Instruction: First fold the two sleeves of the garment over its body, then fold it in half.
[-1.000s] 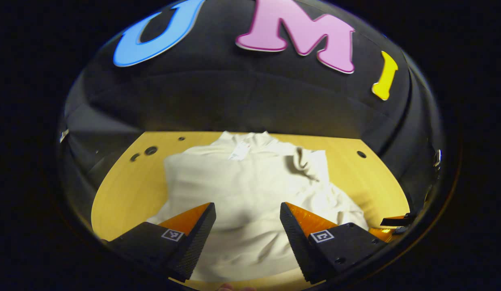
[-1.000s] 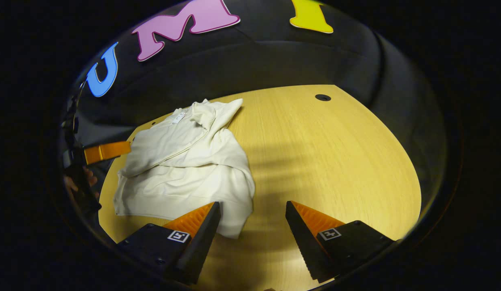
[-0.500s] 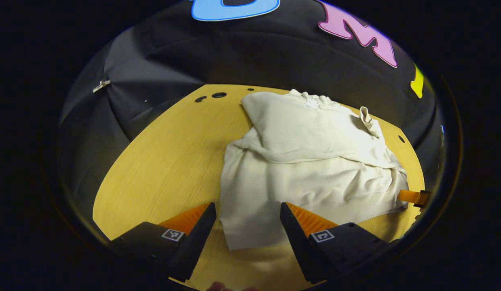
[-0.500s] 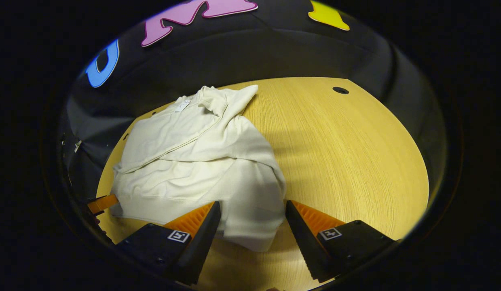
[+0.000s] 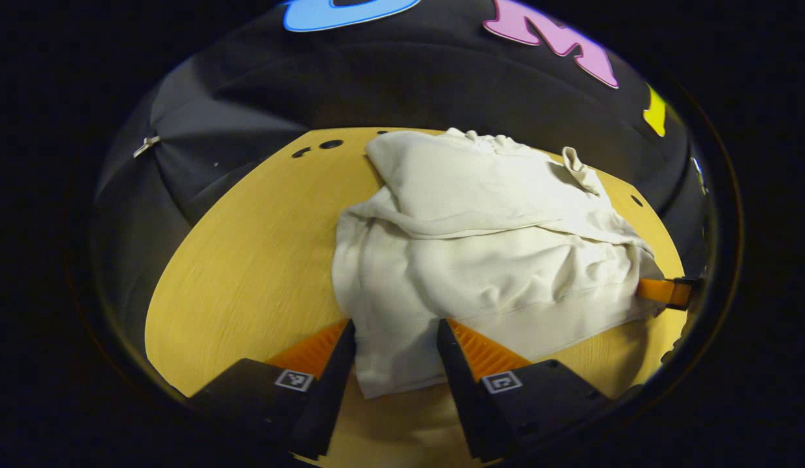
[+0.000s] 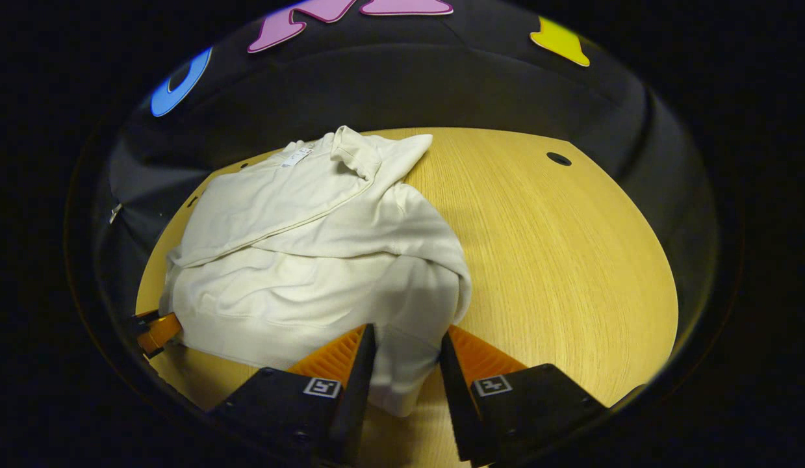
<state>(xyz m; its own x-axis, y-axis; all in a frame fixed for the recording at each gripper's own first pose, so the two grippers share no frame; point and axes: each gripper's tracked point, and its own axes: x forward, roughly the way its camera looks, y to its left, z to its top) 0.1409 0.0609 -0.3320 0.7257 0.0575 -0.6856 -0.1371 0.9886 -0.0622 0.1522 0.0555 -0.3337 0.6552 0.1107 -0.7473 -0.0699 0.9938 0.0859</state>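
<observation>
Cream garment (image 5: 493,260) lies on the table (image 5: 246,273), sleeves already folded over its body, collar at the far edge. Left gripper (image 5: 396,354) and right gripper (image 6: 407,364) each straddle a near hem corner, jaws partly open with cloth between, pinch not confirmed. Close both on all layers, then lift level and carry the hem evenly to the collar.

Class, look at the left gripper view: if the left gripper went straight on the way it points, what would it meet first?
The cream garment. Its near corner already lies between the fingers of the left gripper, so it would likely push straight into the cloth lying on the wooden table. Whether the fingers already press it is unclear.
</observation>
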